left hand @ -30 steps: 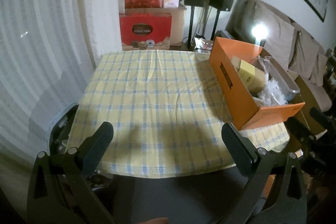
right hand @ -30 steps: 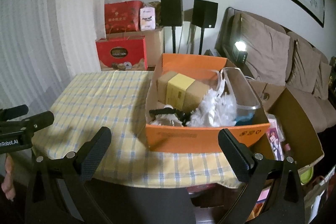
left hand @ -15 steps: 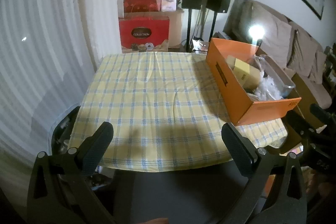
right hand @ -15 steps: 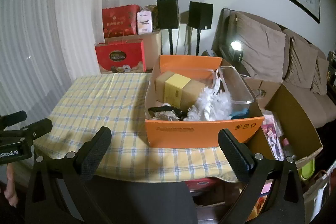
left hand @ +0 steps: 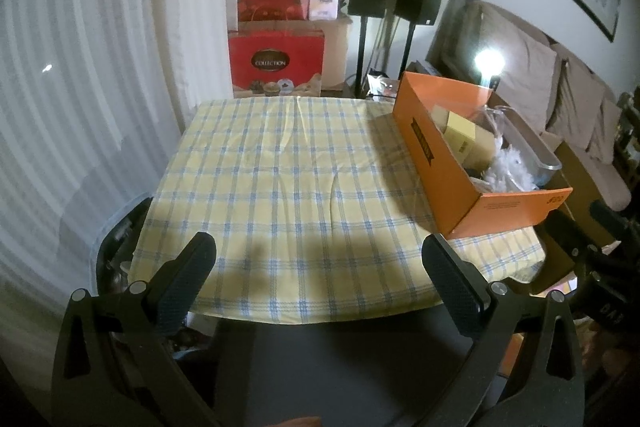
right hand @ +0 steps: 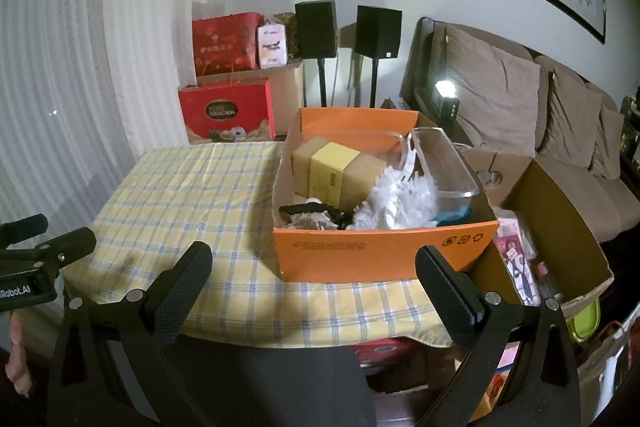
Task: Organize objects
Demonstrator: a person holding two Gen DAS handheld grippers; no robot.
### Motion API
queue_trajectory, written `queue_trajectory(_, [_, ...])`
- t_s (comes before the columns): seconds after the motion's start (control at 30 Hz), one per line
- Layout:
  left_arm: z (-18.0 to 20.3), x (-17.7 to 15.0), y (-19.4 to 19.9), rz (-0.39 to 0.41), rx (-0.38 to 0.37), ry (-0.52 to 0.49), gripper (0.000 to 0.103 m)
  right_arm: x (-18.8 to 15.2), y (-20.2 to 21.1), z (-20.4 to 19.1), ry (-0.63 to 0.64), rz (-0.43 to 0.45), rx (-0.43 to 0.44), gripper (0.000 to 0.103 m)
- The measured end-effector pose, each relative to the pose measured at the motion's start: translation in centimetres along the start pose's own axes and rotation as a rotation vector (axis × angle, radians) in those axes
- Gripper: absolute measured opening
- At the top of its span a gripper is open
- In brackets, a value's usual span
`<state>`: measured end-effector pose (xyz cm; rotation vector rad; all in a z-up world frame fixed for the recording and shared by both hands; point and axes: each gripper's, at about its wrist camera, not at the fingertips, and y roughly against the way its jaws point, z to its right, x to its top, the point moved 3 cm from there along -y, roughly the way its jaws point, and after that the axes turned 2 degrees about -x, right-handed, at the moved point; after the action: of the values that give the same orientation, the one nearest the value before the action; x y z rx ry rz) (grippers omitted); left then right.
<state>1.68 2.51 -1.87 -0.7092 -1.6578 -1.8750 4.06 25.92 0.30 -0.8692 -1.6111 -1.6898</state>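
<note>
An orange cardboard box (right hand: 380,255) (left hand: 516,205) stands on the right side of a table with a yellow-and-blue checked cloth (left hand: 280,179) (right hand: 168,195). Inside it lie a tan carton with a yellow band (right hand: 334,171), a white fluffy item (right hand: 396,203), a clear plastic tub (right hand: 444,159) and a black item (right hand: 312,213). My left gripper (left hand: 318,267) hangs open before the table's near edge, nothing between its fingers. My right gripper (right hand: 314,273) is open too, level with the box's near wall and short of it.
Red gift bags (left hand: 276,63) and two black speakers on stands (right hand: 348,27) line the far wall. A brown sofa (right hand: 560,115) and an open brown carton (right hand: 560,227) of mixed items sit right of the table. White curtains (left hand: 80,87) hang at left.
Both grippers have pulled back from the table and risen a little, so the table and box look smaller and farther. Both stay open.
</note>
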Motion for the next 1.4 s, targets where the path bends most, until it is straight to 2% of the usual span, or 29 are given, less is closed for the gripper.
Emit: queue_trajectory(1.4, [0.74,-0.27,-0.17,-0.002,-0.002,-0.012,0.103,0.24,0.22,0.37,-0.03,0.009,-0.013,0.103])
